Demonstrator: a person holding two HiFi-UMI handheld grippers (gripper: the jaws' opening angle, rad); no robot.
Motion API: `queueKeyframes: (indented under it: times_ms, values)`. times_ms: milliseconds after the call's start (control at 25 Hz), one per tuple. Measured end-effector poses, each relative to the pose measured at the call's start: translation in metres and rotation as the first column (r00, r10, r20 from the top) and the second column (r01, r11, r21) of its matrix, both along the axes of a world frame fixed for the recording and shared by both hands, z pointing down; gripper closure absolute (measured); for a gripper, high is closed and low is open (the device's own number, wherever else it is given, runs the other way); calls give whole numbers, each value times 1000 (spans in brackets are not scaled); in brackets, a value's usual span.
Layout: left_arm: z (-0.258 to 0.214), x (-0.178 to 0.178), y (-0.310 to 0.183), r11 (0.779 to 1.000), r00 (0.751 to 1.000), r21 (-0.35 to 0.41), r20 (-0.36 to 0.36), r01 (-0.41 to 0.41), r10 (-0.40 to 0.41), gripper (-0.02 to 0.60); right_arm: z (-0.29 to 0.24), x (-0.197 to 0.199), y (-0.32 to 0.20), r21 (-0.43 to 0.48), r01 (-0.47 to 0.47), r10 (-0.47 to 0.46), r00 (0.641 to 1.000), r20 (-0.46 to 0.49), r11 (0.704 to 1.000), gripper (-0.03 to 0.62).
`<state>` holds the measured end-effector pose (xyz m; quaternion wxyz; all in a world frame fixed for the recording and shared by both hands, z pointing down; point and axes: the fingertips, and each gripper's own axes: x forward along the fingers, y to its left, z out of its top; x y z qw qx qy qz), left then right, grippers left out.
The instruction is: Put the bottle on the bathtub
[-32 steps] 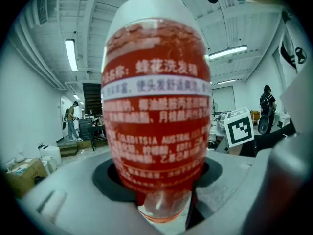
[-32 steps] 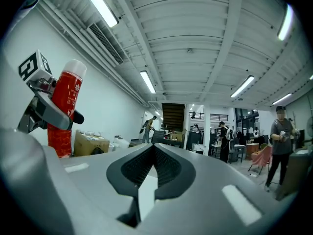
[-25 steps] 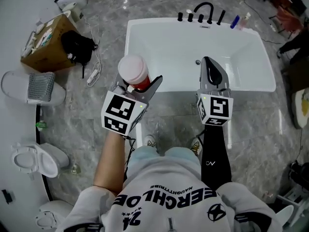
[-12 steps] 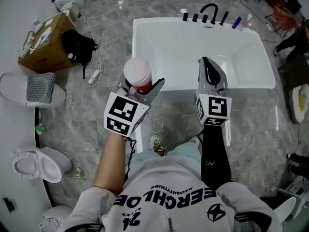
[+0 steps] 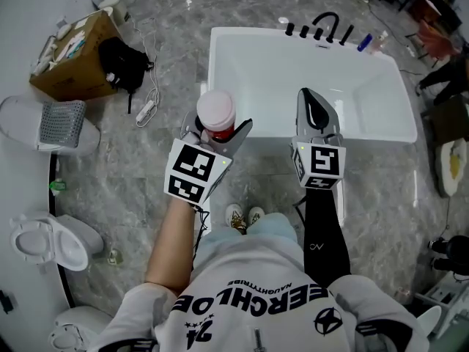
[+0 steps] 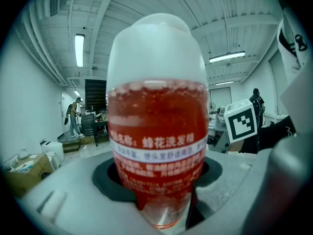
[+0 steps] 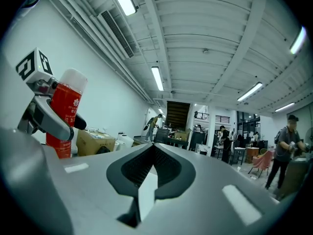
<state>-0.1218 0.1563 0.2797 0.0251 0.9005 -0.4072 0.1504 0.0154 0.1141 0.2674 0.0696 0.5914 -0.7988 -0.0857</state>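
A red bottle with a white cap [image 5: 217,113] stands upright in my left gripper [image 5: 218,130], which is shut on it just in front of the bathtub's near rim. The bottle [image 6: 157,126] fills the left gripper view, its base wedged between the jaws. The white bathtub [image 5: 381,127] lies ahead, with black taps [image 5: 320,26] at its far end. My right gripper [image 5: 316,112] is held over the tub's near rim, its jaws shut together with nothing between them. In the right gripper view the bottle [image 7: 63,112] shows at the left.
A cardboard box [image 5: 69,53] and a black bag [image 5: 124,62] lie on the marble floor at the left. A white toilet [image 5: 44,242] stands at the lower left. The person's feet [image 5: 242,217] are on the floor just before the tub.
The view has shifted; both grippers have come slightly closer to the tub's near rim. The bottle stays held in the left gripper.
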Motion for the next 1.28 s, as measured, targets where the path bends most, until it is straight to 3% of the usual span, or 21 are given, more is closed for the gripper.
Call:
queueKeyframes:
  times_ms: [200, 800, 1280]
  values:
    - [7, -5, 5, 999, 1000, -54, -17, 3, -4, 184, 0, -4, -2, 0, 7, -7, 1000, 17, 1000, 564]
    - [2, -19, -6, 999, 999, -34, -38, 0, -2, 183, 1, -19, -2, -1, 33, -33, 999, -3, 999, 563]
    - [1, -10, -66, 1000, 1000, -23, -29, 3, -4, 183, -1, -16, -63, 32, 56, -57, 998, 28, 998, 563]
